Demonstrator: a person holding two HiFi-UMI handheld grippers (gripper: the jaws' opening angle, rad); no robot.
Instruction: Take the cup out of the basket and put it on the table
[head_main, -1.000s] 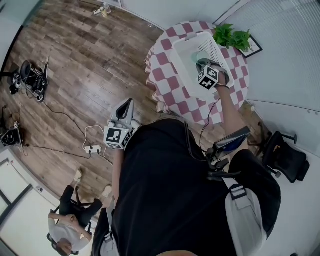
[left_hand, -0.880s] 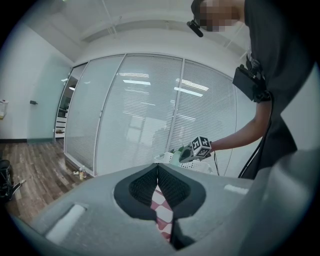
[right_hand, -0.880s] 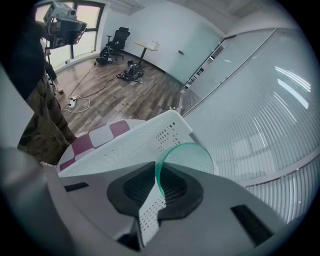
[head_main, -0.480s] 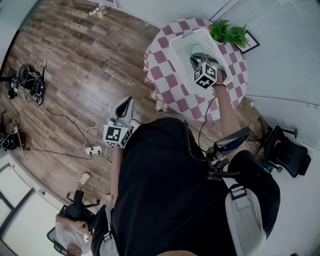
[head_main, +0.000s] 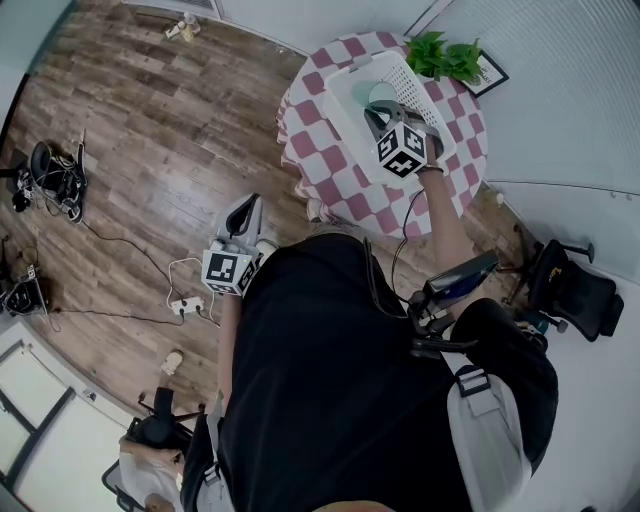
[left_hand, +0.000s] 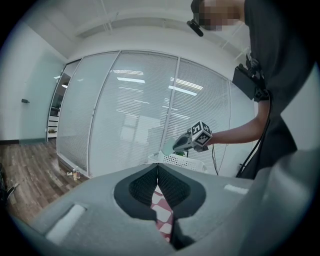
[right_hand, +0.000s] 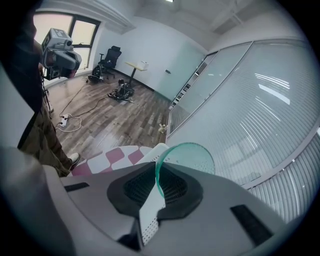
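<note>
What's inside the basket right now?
The basket shows only bare white floor where it is visible. The cup, pinched by the right gripper, hangs above the rim. Whatever lies under the cup and gripper is covered.

Right gripper holds the cup, seemingly above the basket.
</note>
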